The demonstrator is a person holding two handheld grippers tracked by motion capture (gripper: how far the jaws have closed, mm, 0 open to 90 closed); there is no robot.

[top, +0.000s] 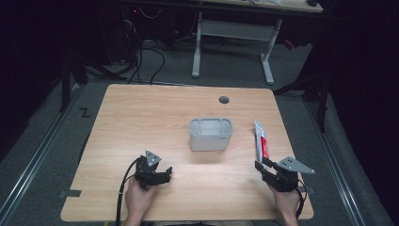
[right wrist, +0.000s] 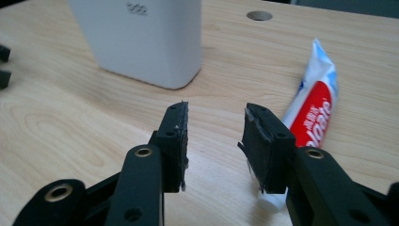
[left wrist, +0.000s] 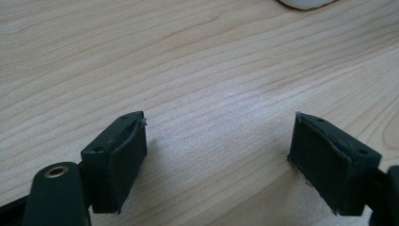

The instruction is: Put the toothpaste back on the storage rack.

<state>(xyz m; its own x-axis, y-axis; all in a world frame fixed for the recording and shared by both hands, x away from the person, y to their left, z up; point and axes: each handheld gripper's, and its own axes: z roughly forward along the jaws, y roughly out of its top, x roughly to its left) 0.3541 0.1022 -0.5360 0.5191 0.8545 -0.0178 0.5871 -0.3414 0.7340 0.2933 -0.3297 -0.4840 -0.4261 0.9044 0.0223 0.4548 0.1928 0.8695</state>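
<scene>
A white rectangular container [top: 211, 134] stands open-topped at the middle of the wooden table [top: 141, 117]. To its right lies a red, white and blue toothpaste tube [top: 261, 141], cap end toward me. My right gripper [top: 261, 165] sits just short of that cap end. In the right gripper view its jaws [right wrist: 214, 136] stand partly open with bare wood between them, the tube [right wrist: 313, 108] lying beside the right-hand jaw and the container [right wrist: 146, 37] ahead to the left. My left gripper [top: 165, 172] rests low over the front left, wide open [left wrist: 219, 155] and holding nothing.
A round cable hole [top: 224, 100] marks the table's far side. Behind the table stands a white-legged desk [top: 235, 42] with cables on the floor. The table's right edge runs close beside the tube. The left gripper's jaw tips [right wrist: 3, 66] show at the right gripper view's left edge.
</scene>
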